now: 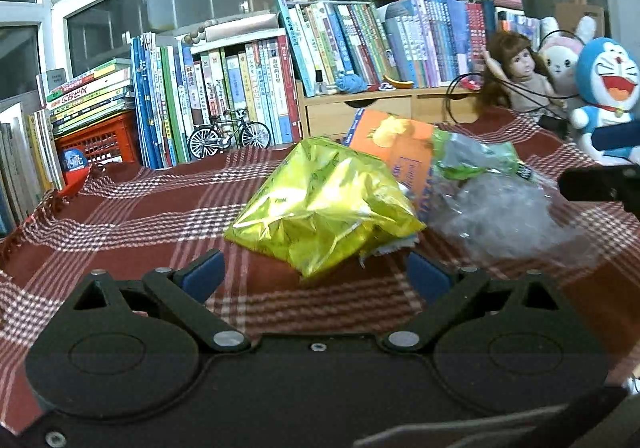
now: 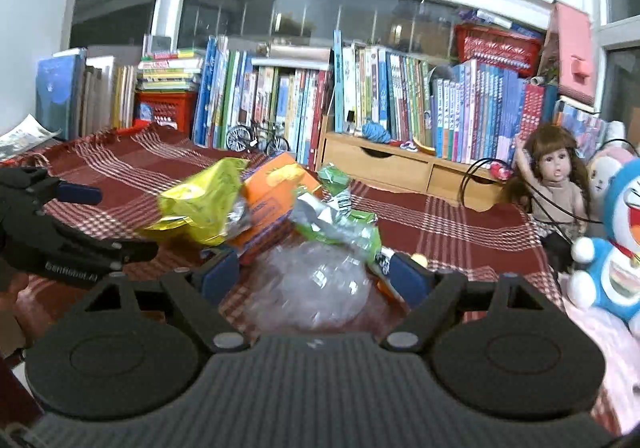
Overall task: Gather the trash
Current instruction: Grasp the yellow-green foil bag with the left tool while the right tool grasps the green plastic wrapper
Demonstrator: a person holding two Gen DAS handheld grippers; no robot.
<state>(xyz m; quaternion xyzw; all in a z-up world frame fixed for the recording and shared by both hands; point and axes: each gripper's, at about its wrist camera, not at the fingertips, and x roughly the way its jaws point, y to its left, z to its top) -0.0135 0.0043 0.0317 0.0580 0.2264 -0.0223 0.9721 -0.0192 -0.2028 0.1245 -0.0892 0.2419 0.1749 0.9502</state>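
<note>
A: Left gripper (image 1: 316,278)?
B: Jaws wide apart, nothing between the pads, tilted down over the plaid cloth (image 1: 120,215). Yellow foil wrapper (image 1: 320,203) lies just past its tips.
A: Right gripper (image 2: 314,274)?
B: Also spread, empty, tilted down. Clear plastic wrap (image 2: 316,284) sits between its fingers, not pinched. Orange box (image 2: 272,199) and green wrapper (image 2: 340,224) piled behind, touching.

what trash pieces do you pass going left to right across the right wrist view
shiny yellow-green foil bag → orange cardboard box → crumpled green and silver wrapper; the clear crumpled plastic overlaps below, so it is left out.
</note>
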